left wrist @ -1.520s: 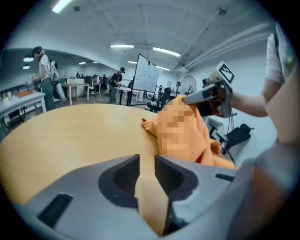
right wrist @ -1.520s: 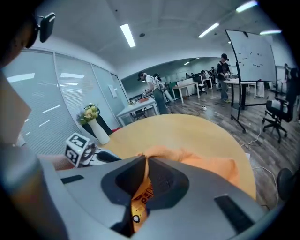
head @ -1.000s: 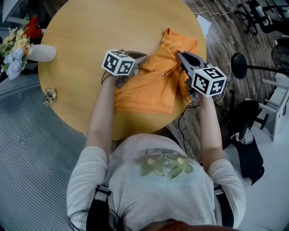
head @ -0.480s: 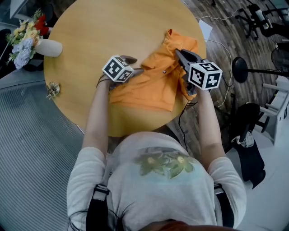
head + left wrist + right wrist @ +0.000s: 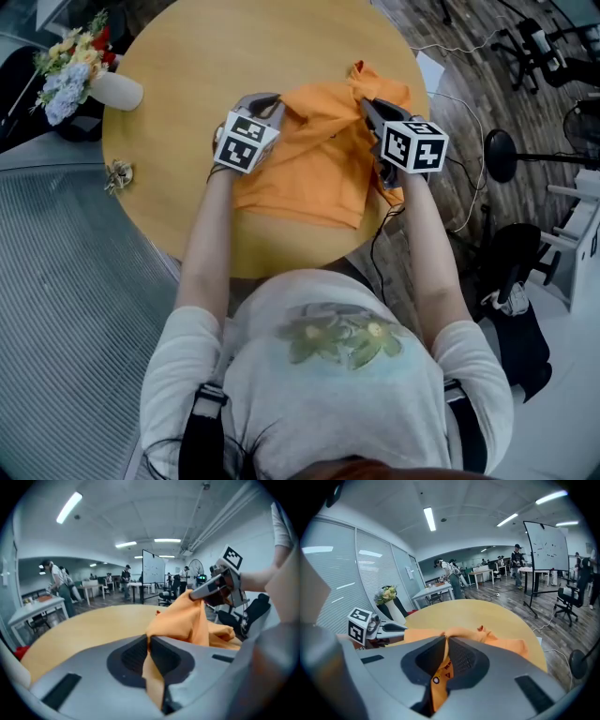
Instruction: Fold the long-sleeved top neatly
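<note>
At the far left of our round wooden table, a white vase of flowers stands near the rim. A small pale object sits closer to us at the edge; we cannot tell what it is.

Moving right, our left gripper reaches out over the table. Its jaws have just been closing, and in the left gripper view they are pinched together on a fold of the orange top, which runs down between the pads.

The top lies on the right half of the table, near us, loosely spread, with its near edge flat on the wood. Its far edge is raised and stretches between the two grippers. In the left gripper view the cloth climbs from our jaws to the tip of the other gripper.

Our right gripper holds that far right corner. Its jaws are clamped on orange cloth, with a bit of small print showing between them.

Beyond the table's right rim are dark plank flooring, a thin cable and a black round stand base.
</note>
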A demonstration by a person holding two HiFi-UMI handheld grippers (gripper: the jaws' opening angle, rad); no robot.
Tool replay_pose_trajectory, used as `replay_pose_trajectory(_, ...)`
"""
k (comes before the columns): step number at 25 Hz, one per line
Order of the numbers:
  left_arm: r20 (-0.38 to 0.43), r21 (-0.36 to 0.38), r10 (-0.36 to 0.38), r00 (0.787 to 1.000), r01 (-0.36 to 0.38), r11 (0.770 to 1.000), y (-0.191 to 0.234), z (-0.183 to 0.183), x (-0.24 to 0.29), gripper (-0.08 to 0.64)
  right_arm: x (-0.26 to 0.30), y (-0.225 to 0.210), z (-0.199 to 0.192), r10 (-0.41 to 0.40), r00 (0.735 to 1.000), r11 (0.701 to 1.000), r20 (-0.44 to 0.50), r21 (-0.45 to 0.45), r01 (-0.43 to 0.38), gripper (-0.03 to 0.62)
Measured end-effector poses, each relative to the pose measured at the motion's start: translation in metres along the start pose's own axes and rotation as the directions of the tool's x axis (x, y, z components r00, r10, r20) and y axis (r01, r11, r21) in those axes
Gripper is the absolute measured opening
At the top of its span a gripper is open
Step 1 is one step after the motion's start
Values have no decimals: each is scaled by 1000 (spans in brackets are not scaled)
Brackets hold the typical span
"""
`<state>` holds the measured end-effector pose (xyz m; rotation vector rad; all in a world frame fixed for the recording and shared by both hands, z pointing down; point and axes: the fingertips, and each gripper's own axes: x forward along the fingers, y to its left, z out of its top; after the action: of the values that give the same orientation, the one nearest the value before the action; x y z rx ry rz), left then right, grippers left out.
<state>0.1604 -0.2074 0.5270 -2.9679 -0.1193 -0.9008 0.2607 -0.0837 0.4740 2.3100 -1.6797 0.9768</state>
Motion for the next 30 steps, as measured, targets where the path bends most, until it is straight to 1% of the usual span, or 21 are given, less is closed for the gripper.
replay_pose_trajectory(1,39,23,63,997,-64,998,11,12,-15,21,5,5,4,8,1000,1000,16,0,-8,33)
replay_pose_trajectory(2,79,46,132,988,-136,990,22,24,-31,21,11,12,8,20,999,1000,28,-3,-20,48)
replay_pose_trajectory(3,118,67,208,971,-217,974,35,34,-48,21,17,20,10,34,999,999,31,-6,-34,117)
replay_pose_trajectory(4,148,83,282,948,-296,951,47,40,-65,21,23,29,12,49,998,999,26,-10,-49,150)
replay_pose_trajectory(6,158,110,409,899,-428,897,70,40,-94,21,30,45,9,77,997,997,5,-25,-77,160)
replay_pose_trajectory(8,106,144,522,846,-532,834,95,21,-116,21,34,57,-4,87,996,995,-37,-53,-88,160)
replay_pose_trajectory(11,-41,172,671,740,-656,735,134,-30,-142,21,35,60,-41,67,988,993,-136,-85,-79,161)
replay_pose_trajectory(13,-133,148,725,676,-710,689,156,-64,-156,21,34,57,-69,55,977,994,-204,-86,-74,161)
replay_pose_trajectory(14,-167,132,739,653,-728,673,164,-77,-162,21,34,55,-84,47,970,994,-238,-88,-70,161)
replay_pose_trajectory(15,-193,116,743,641,-737,666,170,-88,-166,21,33,53,-99,39,961,993,-275,-95,-67,161)
replay_pose_trajectory(16,-214,99,735,643,-734,672,173,-97,-166,21,32,51,-116,31,949,992,-314,-103,-67,161)
replay_pose_trajectory(17,-240,73,709,663,-716,694,171,-105,-163,22,31,48,-132,23,934,991,-356,-112,-67,161)
replay_pose_trajectory(18,-273,34,665,695,-684,729,166,-113,-157,39,30,44,-148,12,917,990,-398,-121,-66,161)
replay_pose_trajectory(19,-309,-20,609,731,-645,764,158,-120,-151,116,28,40,-162,-3,900,990,-435,-131,-60,161)
replay_pose_trajectory(20,-335,-76,556,760,-610,788,149,-126,-147,172,25,37,-173,-18,887,989,-461,-140,-53,161)
replay_pose_trajectory(21,-347,-125,519,781,-587,800,138,-130,-146,178,21,34,-180,-30,880,988,-473,-148,-45,161)
replay_pose_trajectory(24,-334,-242,461,822,-548,801,102,-143,-156,178,1,37,-182,-33,892,989,-452,-146,-37,167)
replay_pose_trajectory(26,-332,-330,399,855,-501,800,68,-158,-164,178,-17,45,-181,-11,904,991,-427,-128,-49,209)
replay_pose_trajectory(27,-336,-364,364,869,-476,801,49,-168,-168,178,-28,50,-183,3,908,991,-420,-121,-59,213)
replay_pose_trajectory(29,-346,-388,301,889,-428,816,13,-184,-175,178,-48,62,-193,27,908,988,-417,-127,-88,216)
replay_pose_trajectory(30,-349,-383,268,898,-398,834,-5,-190,-177,178,-57,68,-200,35,906,984,-422,-143,-105,216)
